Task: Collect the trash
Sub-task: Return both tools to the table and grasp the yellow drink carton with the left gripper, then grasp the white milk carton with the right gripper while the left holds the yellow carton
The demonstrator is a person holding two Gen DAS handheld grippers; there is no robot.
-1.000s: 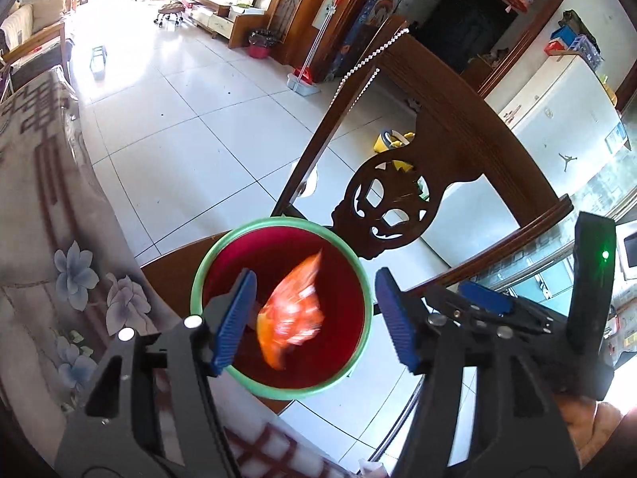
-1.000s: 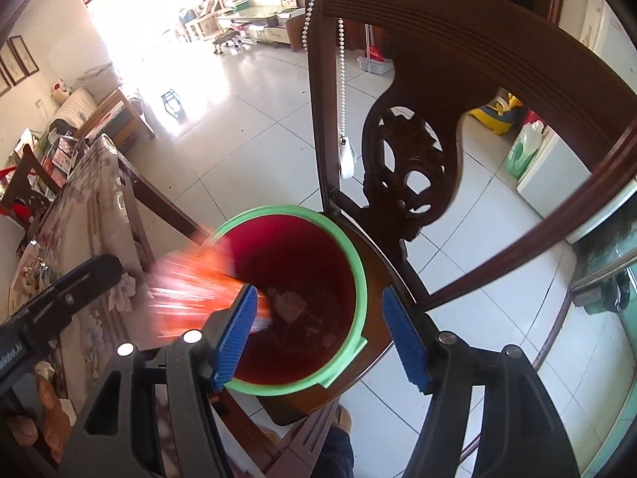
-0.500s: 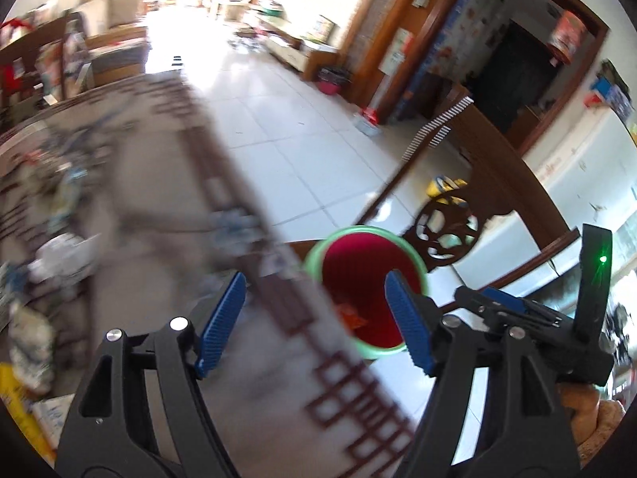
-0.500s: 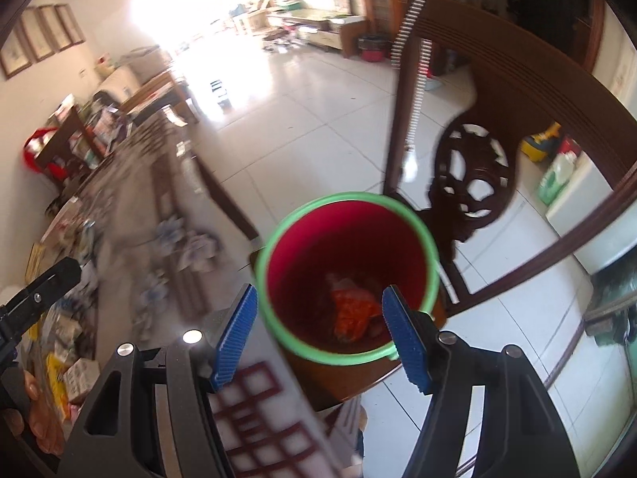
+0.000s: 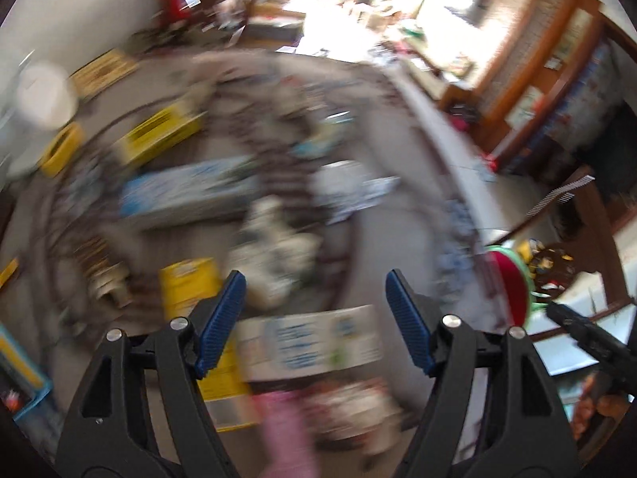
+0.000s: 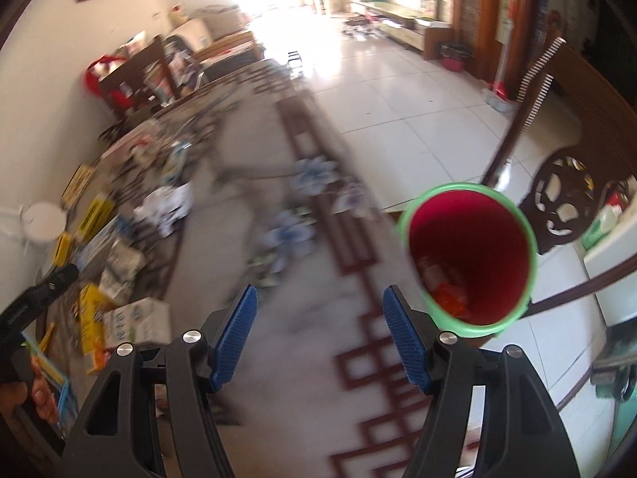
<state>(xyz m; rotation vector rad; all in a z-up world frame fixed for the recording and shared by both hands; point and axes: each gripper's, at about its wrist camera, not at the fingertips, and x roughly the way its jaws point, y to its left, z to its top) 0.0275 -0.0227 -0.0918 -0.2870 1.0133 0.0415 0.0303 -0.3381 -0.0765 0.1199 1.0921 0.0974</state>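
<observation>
Left wrist view smeared, table litter (image 5: 274,235) unreadable, both grippers' fingers (image 6: 235,334) released, empty.

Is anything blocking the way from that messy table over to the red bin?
Nothing visible does. The red bin stands open-topped just past the table edge, with no lid, only some trash at its bottom. The right gripper is open and empty above bare tablecloth; the boxes and wrappers lie further along the table.
</observation>
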